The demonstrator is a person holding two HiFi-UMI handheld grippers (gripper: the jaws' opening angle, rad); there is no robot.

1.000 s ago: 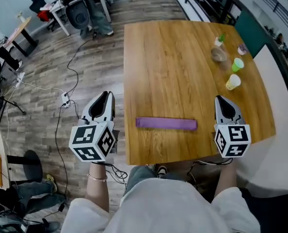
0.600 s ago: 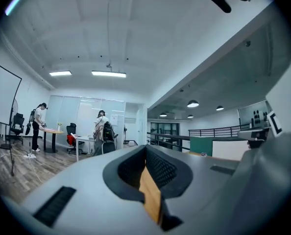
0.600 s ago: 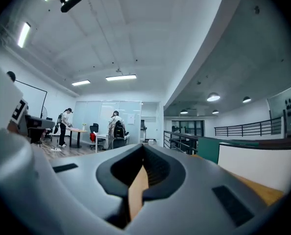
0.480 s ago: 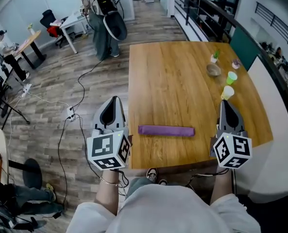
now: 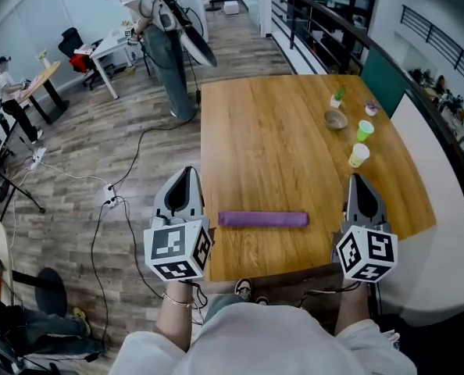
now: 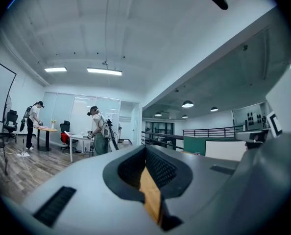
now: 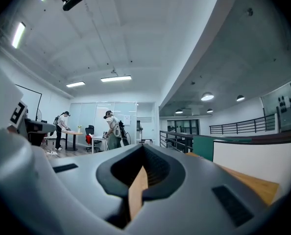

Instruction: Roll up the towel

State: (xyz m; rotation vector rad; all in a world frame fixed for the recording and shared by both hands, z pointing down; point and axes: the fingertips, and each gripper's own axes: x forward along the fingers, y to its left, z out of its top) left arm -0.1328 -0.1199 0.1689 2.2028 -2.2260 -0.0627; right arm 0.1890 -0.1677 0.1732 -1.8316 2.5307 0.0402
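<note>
The purple towel [image 5: 263, 219] lies rolled into a thin long roll on the wooden table [image 5: 279, 131], near its front edge. My left gripper [image 5: 186, 180] hovers off the table's left edge, left of the roll's end, shut and holding nothing. My right gripper [image 5: 362, 186] hangs over the table's front right corner, right of the roll, shut and bare. Neither touches the towel. In the left gripper view the gripper [image 6: 146, 161] points level at the room. The right gripper [image 7: 143, 168] does the same in its own view. The towel shows in neither gripper view.
At the table's far right stand a small plant [image 5: 337, 98], a bowl [image 5: 335, 119], a green cup [image 5: 364, 130] and a yellow cup [image 5: 358, 155]. Cables [image 5: 123, 201] run over the floor at left. People work at desks [image 5: 107, 49] beyond the table.
Both grippers have risen and drawn back a little from the towel roll. The head camera has tilted up, showing more of the room. The roll has not moved.
</note>
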